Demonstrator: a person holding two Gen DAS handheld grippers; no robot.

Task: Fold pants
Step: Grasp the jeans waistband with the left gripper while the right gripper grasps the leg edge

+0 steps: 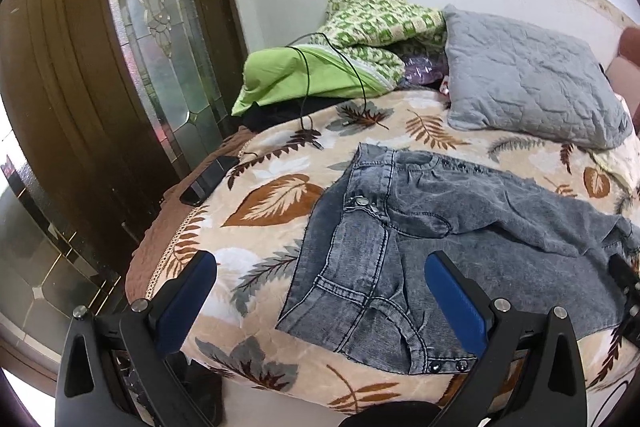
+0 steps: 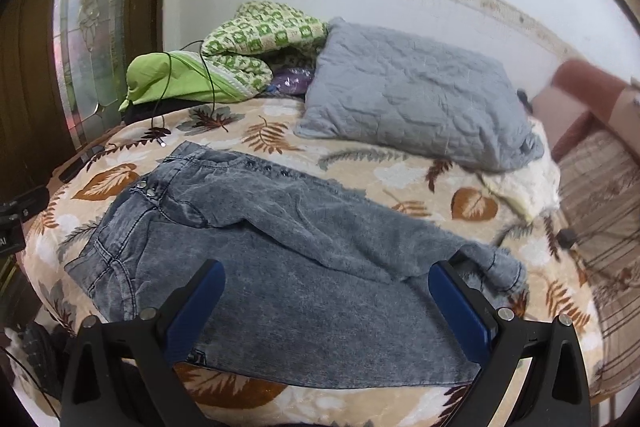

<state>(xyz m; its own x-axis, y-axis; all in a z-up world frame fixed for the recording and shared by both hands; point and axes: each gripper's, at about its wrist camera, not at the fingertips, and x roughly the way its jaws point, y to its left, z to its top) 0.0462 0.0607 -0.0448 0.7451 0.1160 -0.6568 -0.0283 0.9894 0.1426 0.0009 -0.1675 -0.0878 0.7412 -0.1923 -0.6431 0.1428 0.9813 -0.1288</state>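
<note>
Blue-padded left gripper [image 1: 320, 303] & right gripper [image 2: 326, 311], both wide, empty, at frame bottom. Centre: grey denim pants [image 2: 260, 247] on leaf-print bed [image 1: 272, 199], one leg already lapped over. Upper frame: grey pillow [image 2: 416, 99]. Step, prob.: align legs; next needs hem/waist pinch.

Grey-blue washed denim pants [image 2: 280, 267], beige leaf-print bedspread [image 1: 272, 195], grey quilted pillow [image 2: 416, 99], green checked blanket [image 1: 376, 19]

The gray pants [image 1: 420, 239] lie on the leafy blanket [image 1: 272, 195]. The left gripper [image 1: 320, 291] hangs over them, its blue fingers [image 1: 184, 303] wide apart.
</note>
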